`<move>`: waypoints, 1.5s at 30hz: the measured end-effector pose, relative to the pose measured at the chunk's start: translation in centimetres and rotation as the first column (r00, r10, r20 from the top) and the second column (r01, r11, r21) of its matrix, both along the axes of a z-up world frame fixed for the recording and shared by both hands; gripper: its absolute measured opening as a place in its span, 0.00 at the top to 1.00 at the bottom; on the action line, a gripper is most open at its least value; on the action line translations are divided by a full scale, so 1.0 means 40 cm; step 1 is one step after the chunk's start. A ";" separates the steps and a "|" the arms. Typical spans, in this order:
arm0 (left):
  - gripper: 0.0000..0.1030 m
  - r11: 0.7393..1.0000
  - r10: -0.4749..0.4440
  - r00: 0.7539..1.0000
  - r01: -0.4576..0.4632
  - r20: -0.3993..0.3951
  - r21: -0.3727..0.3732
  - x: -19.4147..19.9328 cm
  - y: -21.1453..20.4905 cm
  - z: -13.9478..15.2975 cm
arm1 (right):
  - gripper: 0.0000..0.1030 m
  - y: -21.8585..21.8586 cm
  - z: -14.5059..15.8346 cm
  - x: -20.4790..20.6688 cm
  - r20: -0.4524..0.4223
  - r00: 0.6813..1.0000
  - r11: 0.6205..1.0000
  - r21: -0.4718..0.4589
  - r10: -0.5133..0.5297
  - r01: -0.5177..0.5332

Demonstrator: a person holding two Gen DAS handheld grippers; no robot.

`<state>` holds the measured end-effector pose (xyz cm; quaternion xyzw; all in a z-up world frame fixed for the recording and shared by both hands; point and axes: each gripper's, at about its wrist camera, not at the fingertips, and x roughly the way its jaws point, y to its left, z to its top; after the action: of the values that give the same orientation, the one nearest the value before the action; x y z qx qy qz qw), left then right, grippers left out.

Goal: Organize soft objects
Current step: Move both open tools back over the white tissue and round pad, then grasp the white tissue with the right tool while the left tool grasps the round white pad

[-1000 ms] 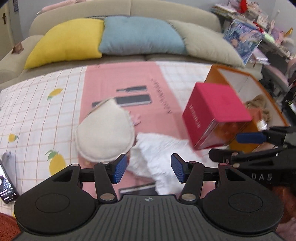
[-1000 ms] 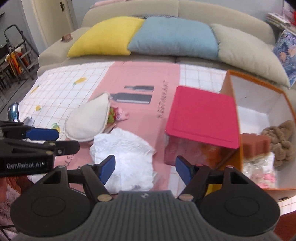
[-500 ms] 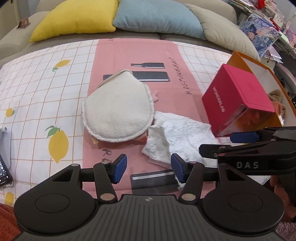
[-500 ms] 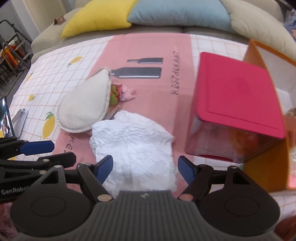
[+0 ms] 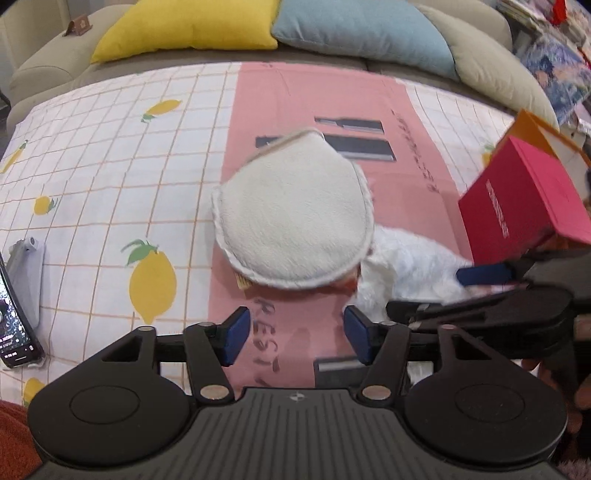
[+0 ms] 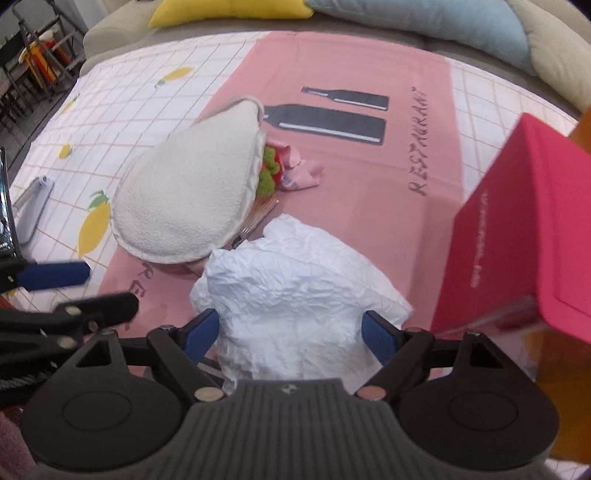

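A cream plush pad (image 5: 293,221) lies on the pink tablecloth strip, also in the right wrist view (image 6: 188,192). A crumpled white soft bundle (image 6: 295,291) lies just right of it (image 5: 410,269). My left gripper (image 5: 295,332) is open and empty, just short of the pad's near edge. My right gripper (image 6: 290,334) is open, with its blue pads on either side of the white bundle's near end, not closed on it. A small red, green and pink soft item (image 6: 284,166) peeks from under the pad's right edge.
A red box (image 6: 517,229) stands at the right, against an orange box (image 5: 543,129). A phone (image 5: 13,325) and a grey device (image 5: 27,266) lie at the table's left. Yellow, blue and beige cushions (image 5: 184,26) line the sofa behind.
Both grippers have dropped lower and moved forward toward the table. The left now faces the cream pad; the right now straddles the white bundle. Jaws stay open.
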<state>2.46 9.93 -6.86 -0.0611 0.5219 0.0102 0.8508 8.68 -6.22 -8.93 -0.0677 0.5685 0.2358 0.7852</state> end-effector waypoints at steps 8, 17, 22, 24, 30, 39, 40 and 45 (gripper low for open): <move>0.26 1.000 0.017 1.000 -0.017 0.009 -0.017 0.022 0.010 -0.013 | 0.82 -0.009 -0.022 0.024 -0.008 1.000 1.000 -0.007 0.027 -0.027; 0.14 0.997 0.051 0.996 -0.047 0.068 -0.067 0.038 0.042 -0.005 | 0.91 -0.081 0.072 0.017 0.046 0.997 0.996 0.067 -0.062 0.059; 0.13 0.991 0.099 0.993 -0.093 0.059 -0.101 0.077 0.061 -0.034 | 0.91 -0.073 0.084 0.018 0.069 0.996 0.997 0.062 -0.060 0.055; 0.12 0.989 0.110 0.993 -0.104 0.050 -0.109 0.093 0.066 -0.049 | 0.91 -0.062 0.078 0.021 0.055 0.997 0.996 0.068 -0.054 0.050; 0.23 0.987 0.134 0.990 -0.130 0.039 -0.099 0.119 0.064 -0.066 | 0.90 -0.025 0.058 0.013 0.042 0.999 0.999 0.042 -0.005 0.003; 0.82 0.994 0.054 0.996 -0.061 0.073 0.086 0.099 0.009 -0.040 | 0.90 -0.032 0.056 0.002 0.036 0.999 1.000 0.023 0.001 -0.002; 0.84 0.994 0.048 0.995 -0.056 0.090 0.095 0.094 0.005 -0.032 | 0.90 -0.033 0.060 0.001 0.038 0.999 1.000 0.025 0.000 -0.001; 0.87 0.994 0.003 0.988 -0.019 0.154 0.104 0.063 -0.017 0.021 | 0.90 -0.051 0.088 -0.004 0.054 0.998 0.999 0.046 -0.019 0.017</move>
<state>4.99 9.27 -6.01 -0.0199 0.4532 0.0376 0.8904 8.53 -8.26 -5.42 -0.0510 0.5421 0.2397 0.8038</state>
